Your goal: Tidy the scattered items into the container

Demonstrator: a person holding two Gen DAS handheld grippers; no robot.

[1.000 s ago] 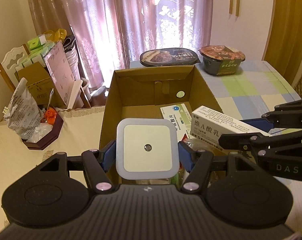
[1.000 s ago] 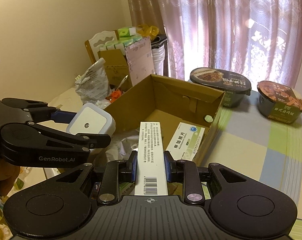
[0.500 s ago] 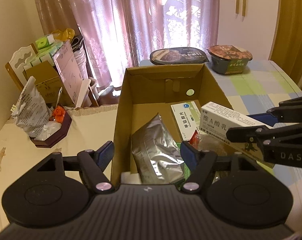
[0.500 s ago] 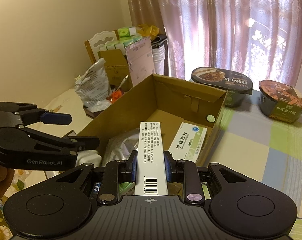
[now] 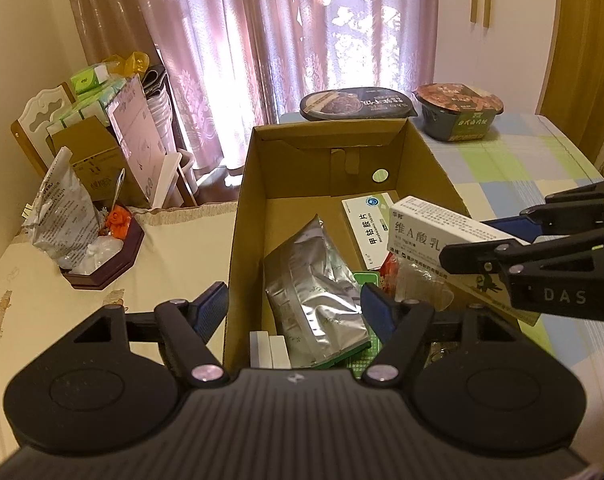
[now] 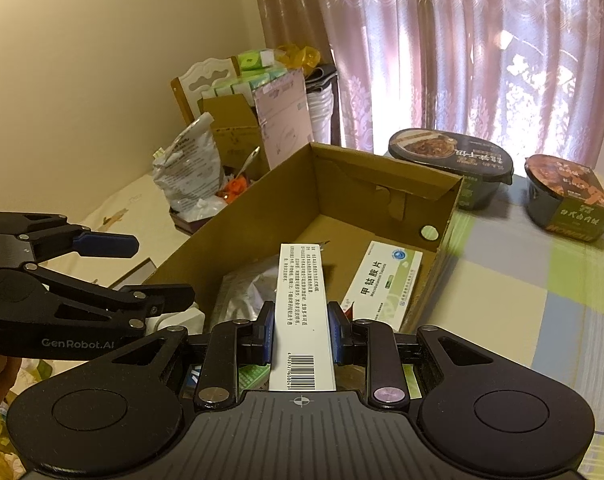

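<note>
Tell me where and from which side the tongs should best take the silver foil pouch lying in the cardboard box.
Probably from straight above, pinching the silver foil pouch across its narrower width near the middle. It lies flat and crumpled in the cardboard box, whose walls block any sideways approach; its near end rests on other items, so an edge grip there looks harder.

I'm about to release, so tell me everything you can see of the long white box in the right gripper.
The long white box is a slim cardboard carton with black Chinese print on its top face and a barcode at its near end. The right gripper is shut on its long sides near that end. It points forward, roughly level, out over the open cardboard box, above the silver pouch.
</note>
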